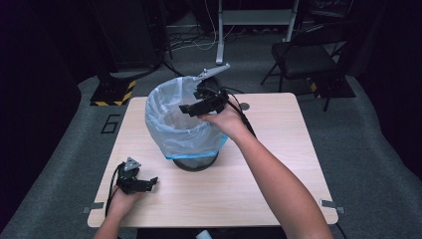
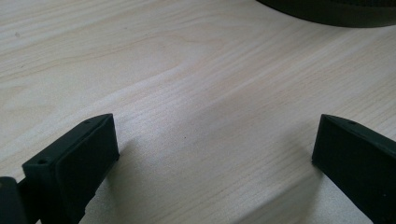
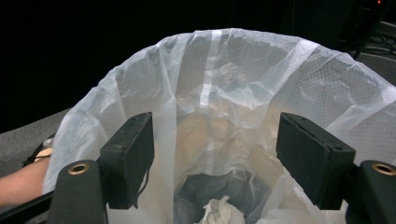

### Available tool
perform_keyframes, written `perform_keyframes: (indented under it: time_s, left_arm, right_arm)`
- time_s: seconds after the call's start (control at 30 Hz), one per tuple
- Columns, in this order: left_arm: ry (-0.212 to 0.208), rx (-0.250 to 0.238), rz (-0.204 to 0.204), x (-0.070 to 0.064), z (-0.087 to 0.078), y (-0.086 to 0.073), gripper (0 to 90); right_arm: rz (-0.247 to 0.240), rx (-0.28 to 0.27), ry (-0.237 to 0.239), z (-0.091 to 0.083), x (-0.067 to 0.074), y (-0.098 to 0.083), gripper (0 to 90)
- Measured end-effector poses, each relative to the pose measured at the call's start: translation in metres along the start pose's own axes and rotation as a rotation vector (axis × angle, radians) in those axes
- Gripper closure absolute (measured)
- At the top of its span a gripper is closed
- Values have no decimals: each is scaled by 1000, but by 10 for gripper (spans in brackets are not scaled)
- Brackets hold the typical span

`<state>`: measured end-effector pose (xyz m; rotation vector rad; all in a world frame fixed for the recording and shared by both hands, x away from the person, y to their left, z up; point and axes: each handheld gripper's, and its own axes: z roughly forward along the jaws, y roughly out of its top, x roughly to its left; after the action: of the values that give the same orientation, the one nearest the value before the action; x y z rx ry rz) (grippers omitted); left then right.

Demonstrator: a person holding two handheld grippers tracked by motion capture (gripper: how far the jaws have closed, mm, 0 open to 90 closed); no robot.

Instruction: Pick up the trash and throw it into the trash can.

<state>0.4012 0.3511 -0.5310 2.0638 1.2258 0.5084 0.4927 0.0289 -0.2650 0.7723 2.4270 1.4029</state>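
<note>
- right gripper [image 1: 191, 110] over the bin [image 1: 185, 124], fingers spread, nothing pinched: lift clear without snagging the bag [image 3: 233, 93].
- left gripper [image 1: 149, 183] near the worktop's [image 1: 278, 164] front-left corner, fingers spread.

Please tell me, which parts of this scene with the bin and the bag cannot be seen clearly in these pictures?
- Bin: in the high view the bag covers all but its dark base.
- Bin floor: in the right gripper view the bottom edge cuts off the crumpled paper.
- Left gripper: too small in the high view to judge its fingers.
</note>
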Motion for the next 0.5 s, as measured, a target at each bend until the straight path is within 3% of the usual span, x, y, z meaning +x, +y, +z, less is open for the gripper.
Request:
perform_keyframes:
  time_s: [0.5]
  left_arm:
    - [0, 0, -1, 0, 0, 0, 0]
  right_arm:
    - [-23, -61, 42, -38, 12, -17, 281]
